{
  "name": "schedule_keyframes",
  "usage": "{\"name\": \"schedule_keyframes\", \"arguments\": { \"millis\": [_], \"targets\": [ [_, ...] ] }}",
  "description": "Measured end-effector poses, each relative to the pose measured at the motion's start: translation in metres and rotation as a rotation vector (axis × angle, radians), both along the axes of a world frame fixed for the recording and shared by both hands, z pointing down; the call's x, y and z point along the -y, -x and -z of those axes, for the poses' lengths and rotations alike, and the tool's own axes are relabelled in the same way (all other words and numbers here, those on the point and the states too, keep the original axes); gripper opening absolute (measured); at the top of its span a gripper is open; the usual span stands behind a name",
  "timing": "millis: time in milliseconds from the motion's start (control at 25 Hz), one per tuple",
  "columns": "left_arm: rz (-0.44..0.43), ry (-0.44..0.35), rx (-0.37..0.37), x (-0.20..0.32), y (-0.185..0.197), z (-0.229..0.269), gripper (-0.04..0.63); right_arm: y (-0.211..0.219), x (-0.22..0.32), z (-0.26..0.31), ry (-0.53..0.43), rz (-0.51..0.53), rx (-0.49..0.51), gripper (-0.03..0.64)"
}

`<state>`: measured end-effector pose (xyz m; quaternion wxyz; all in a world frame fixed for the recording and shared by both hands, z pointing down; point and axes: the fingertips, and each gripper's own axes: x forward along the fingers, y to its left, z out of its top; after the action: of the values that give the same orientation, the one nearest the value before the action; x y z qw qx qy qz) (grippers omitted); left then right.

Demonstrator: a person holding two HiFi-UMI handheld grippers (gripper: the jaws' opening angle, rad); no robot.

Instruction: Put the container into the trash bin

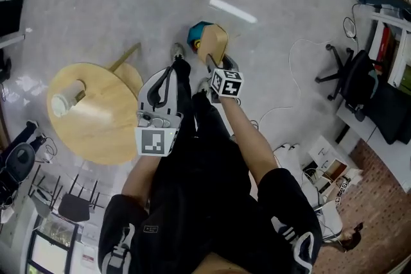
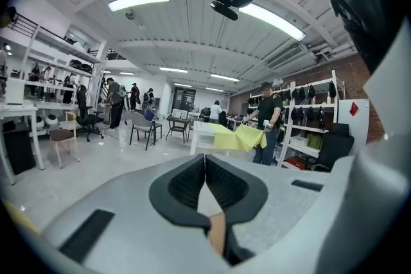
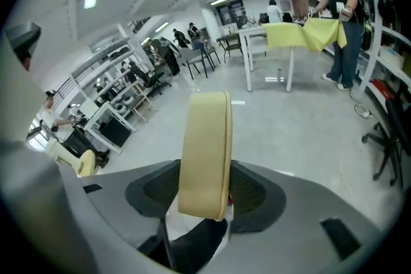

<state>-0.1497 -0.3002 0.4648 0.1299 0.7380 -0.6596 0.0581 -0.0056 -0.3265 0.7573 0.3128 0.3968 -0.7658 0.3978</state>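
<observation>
Now my right gripper [image 3: 205, 190] grips the beige container [image 3: 207, 138], its inside hidden from me. My left gripper [image 2: 205, 170] is closed, empty. A teal bin [image 1: 196, 30] shows behind the container.

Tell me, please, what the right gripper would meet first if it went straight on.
Probably the teal trash bin, just beyond the tan container in the right gripper's jaws in the head view; depth is unclear.

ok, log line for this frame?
right gripper: jaws shut on beige container | left gripper: jaws shut, empty | teal trash bin: beige container not in yet
</observation>
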Motion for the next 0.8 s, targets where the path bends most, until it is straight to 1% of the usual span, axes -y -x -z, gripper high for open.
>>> {"name": "schedule_keyframes", "arguments": {
  "millis": [120, 280, 360, 480, 560, 640, 720, 800],
  "targets": [
    [0.001, 0.039, -0.015, 0.011, 0.01, -0.029, 0.01, 0.007, 0.001, -0.064, 0.118, -0.027, -0.048, 0.245],
    [-0.005, 0.064, -0.019, 0.023, 0.015, -0.064, 0.009, 0.006, 0.0, -0.145, 0.228, -0.052, -0.103, 0.246],
    [-0.009, 0.078, -0.018, 0.027, 0.018, -0.077, 0.009, 0.002, -0.008, -0.182, 0.301, -0.085, -0.119, 0.247],
    [0.01, 0.099, -0.044, 0.033, 0.025, -0.102, 0.009, -0.003, -0.013, -0.229, 0.397, -0.138, -0.13, 0.247],
    [0.016, 0.113, -0.054, 0.036, 0.03, -0.12, 0.009, -0.001, -0.013, -0.252, 0.439, -0.154, -0.129, 0.247],
    [0.02, 0.124, -0.061, 0.038, 0.032, -0.133, 0.01, 0.001, -0.013, -0.271, 0.467, -0.143, -0.133, 0.247],
    [0.022, 0.139, -0.065, 0.039, 0.033, -0.145, 0.009, 0.003, -0.013, -0.285, 0.479, -0.122, -0.145, 0.247],
    [0.026, 0.148, -0.069, 0.04, 0.036, -0.153, 0.009, 0.004, -0.011, -0.296, 0.484, -0.123, -0.152, 0.247]
  ]
}}
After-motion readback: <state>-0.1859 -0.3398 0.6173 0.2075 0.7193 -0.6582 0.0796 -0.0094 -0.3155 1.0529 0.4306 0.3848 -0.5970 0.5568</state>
